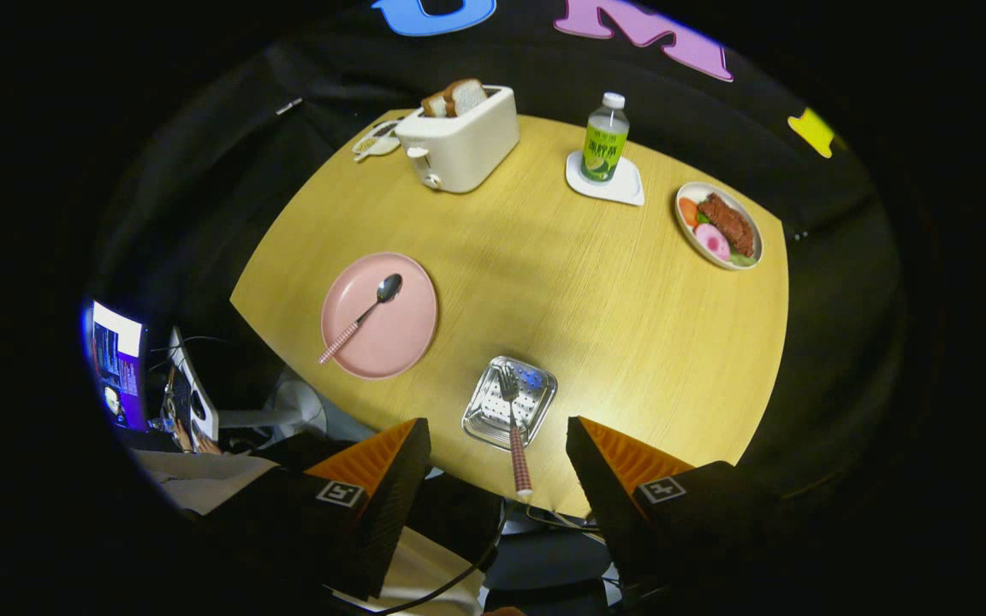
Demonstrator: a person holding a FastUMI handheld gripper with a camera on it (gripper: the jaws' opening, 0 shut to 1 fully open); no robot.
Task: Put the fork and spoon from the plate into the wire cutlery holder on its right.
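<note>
A pink plate (390,342) lies on the wooden table, left of and beyond my fingers. A spoon (363,316) with a checked handle rests across it, bowl pointing away. To the plate's right sits a metal cutlery holder (490,412), just ahead of my fingers. The fork (513,428) lies in the holder, tines inside and its checked handle sticking out toward me between the fingers. My gripper (497,449) hovers well above the table's near edge, open, with nothing held.
At the table's far side stand a white toaster (459,141) with bread, a green-labelled bottle (605,139) on a white coaster, and a dish of food (719,225) at the far right. A screen (119,364) and clutter sit beyond the table's left edge.
</note>
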